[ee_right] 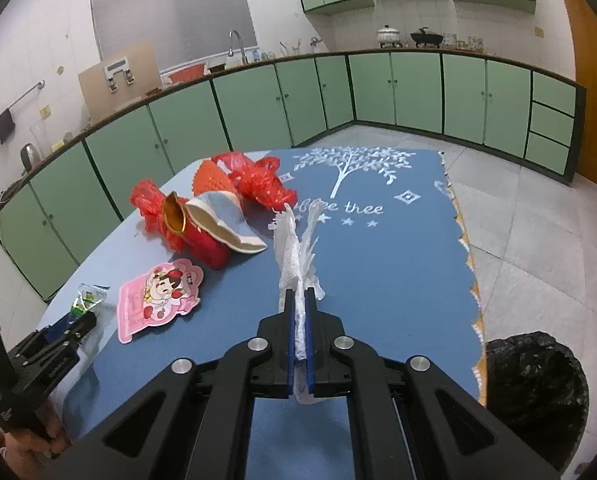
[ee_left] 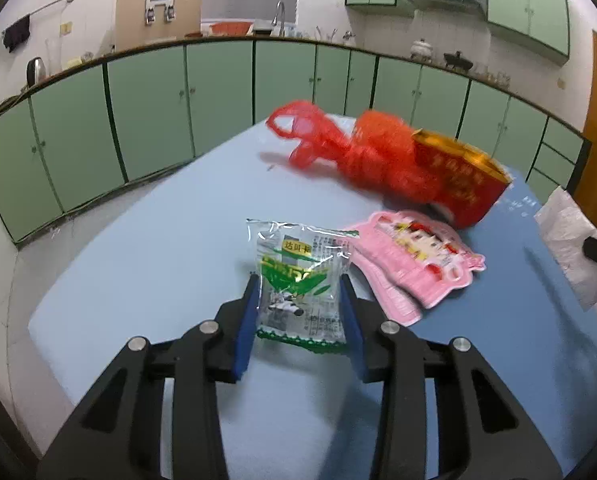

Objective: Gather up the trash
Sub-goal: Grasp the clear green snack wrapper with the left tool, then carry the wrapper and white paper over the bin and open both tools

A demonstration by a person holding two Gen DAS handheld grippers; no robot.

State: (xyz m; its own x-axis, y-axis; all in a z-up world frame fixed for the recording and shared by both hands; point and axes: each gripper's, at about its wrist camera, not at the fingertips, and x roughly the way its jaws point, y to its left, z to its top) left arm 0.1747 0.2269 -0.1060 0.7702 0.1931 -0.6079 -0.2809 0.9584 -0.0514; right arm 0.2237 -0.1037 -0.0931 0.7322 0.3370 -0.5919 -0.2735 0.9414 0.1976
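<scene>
- We see the jaws of the left gripper (ee_left: 300, 282) spread wide, 1 blue pad on each side of a clear green-printed snack wrapper (ee_left: 298, 280); whether the pads touch the wrapper we cannot tell.
- The jaws of the right gripper (ee_right: 298, 296) are pressed together on a crumpled white tissue (ee_right: 296, 248), which sticks up and forward from between the pads.
- The wrapper lies flat on the pale blue part of the tabletop (ee_left: 158, 240), near its edge.
- Just beside the wrapper, to its right in the left wrist view, lies a pink cartoon packet (ee_left: 410, 256), also flat on the cloth.
- Beyond the packet sits a red box with a gold rim (ee_left: 458, 176), tipped on its side, with a red plastic bag (ee_left: 338, 148) bunched against it.
- In the right wrist view a grey-blue paper bowl (ee_right: 226, 220) leans on the box.
- The darker blue part of the cloth carries a white tree print (ee_right: 350, 164) and some lettering.
- A bin with a black liner (ee_right: 538, 384) stands on the floor at the tabletop's right edge, below the right gripper.
- Green cabinets (ee_right: 258, 112) line the walls behind.
</scene>
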